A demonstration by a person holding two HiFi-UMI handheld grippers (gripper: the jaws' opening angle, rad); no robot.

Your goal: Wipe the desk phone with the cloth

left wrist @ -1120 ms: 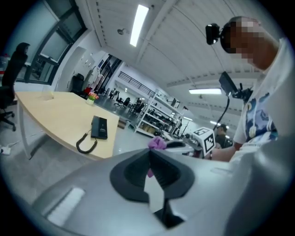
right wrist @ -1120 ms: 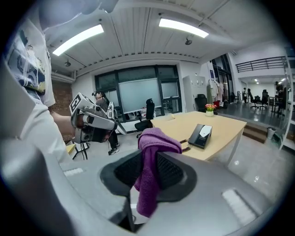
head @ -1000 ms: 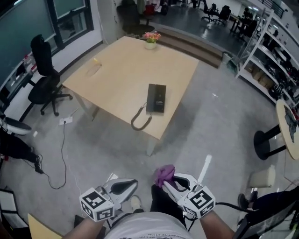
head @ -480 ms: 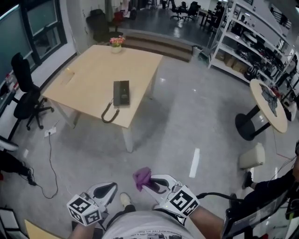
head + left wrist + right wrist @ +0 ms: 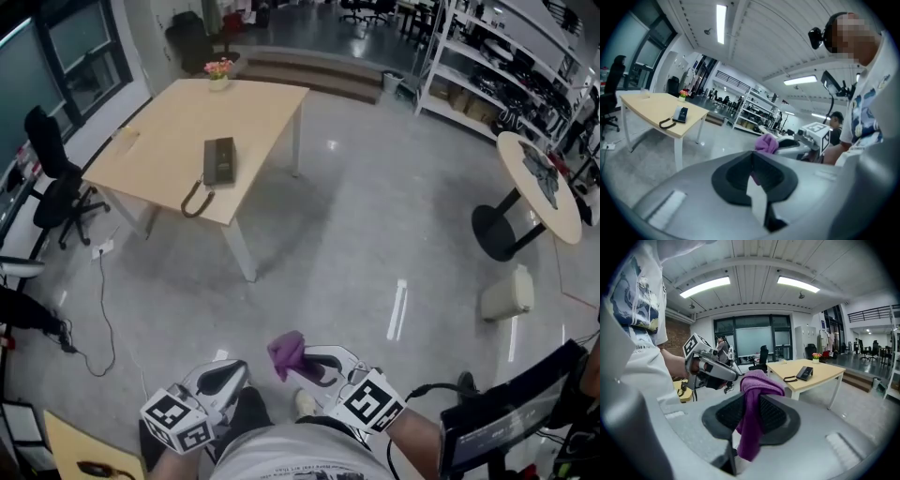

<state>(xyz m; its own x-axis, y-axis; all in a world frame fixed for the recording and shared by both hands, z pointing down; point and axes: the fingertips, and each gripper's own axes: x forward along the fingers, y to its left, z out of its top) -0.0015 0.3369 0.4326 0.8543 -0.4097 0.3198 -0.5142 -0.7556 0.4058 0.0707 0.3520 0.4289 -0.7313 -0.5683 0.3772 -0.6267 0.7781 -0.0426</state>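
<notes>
The desk phone [image 5: 218, 161] lies on the desk [image 5: 246, 108], upper left, well apart from both grippers. Left gripper [image 5: 234, 373]: jaws together, empty. Purple cloth [image 5: 286, 351]: clamped in the right gripper [image 5: 305, 364]. Judged step: approach. Next move: carry the cloth to the phone.

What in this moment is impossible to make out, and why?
Desk phone: too small in every view to read keys or see dirt.
Pale item at the table's left edge, head view: too small to identify.
Cloth: its pinched part is hidden inside the right tongs, right gripper view.
</notes>
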